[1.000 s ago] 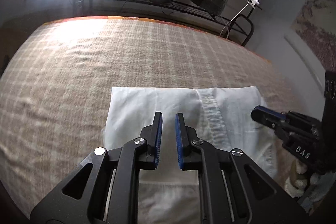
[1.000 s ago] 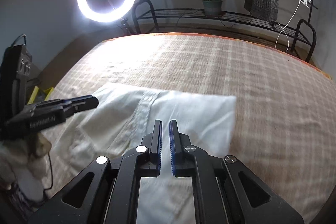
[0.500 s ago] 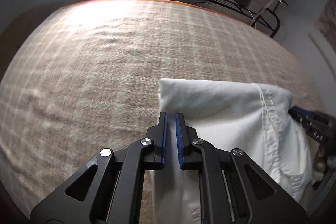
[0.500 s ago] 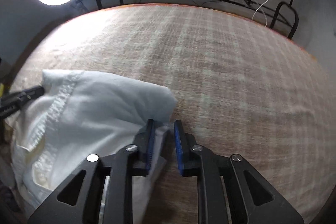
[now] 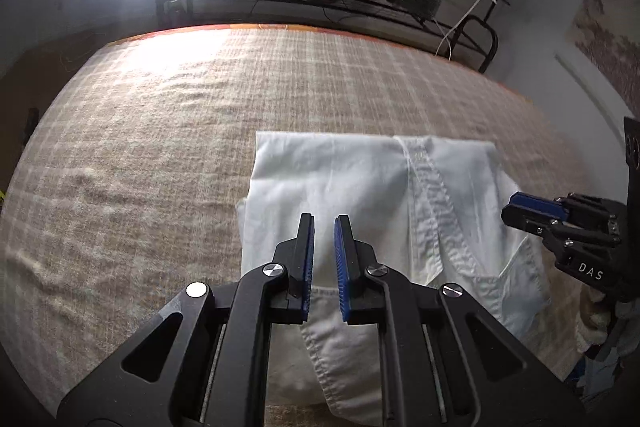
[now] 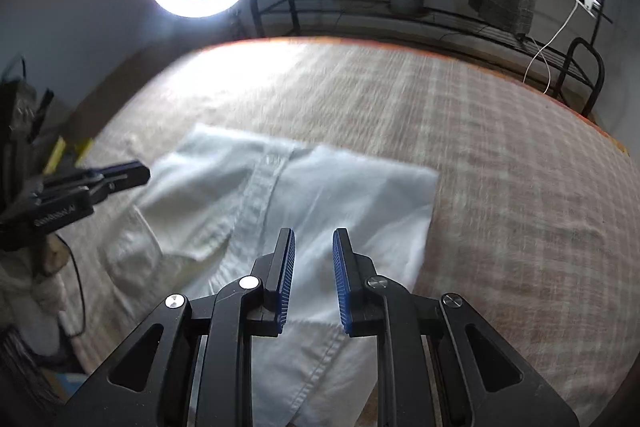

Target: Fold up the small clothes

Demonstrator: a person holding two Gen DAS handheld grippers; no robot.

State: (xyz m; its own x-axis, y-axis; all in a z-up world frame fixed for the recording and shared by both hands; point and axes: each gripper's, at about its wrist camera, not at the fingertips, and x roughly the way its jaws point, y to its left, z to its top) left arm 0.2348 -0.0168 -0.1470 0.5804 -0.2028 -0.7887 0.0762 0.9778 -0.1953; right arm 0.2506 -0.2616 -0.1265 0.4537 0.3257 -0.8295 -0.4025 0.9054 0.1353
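White garment (image 5: 360,187) lies folded under both tongs, nothing gripped.

White woven cotton garment (image 5: 352,187), stitched seams, coarse checked wool-like blanket (image 5: 160,155), matt black plastic jaws with ribbed blue pads

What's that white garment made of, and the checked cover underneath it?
The white garment looks like woven cotton, matte: it creases softly and shows stitched seams. The checked cover looks like coarser woven fabric, perhaps wool or a blend, with a slightly fuzzy, rippled surface. Neither fibre is certain from these views.
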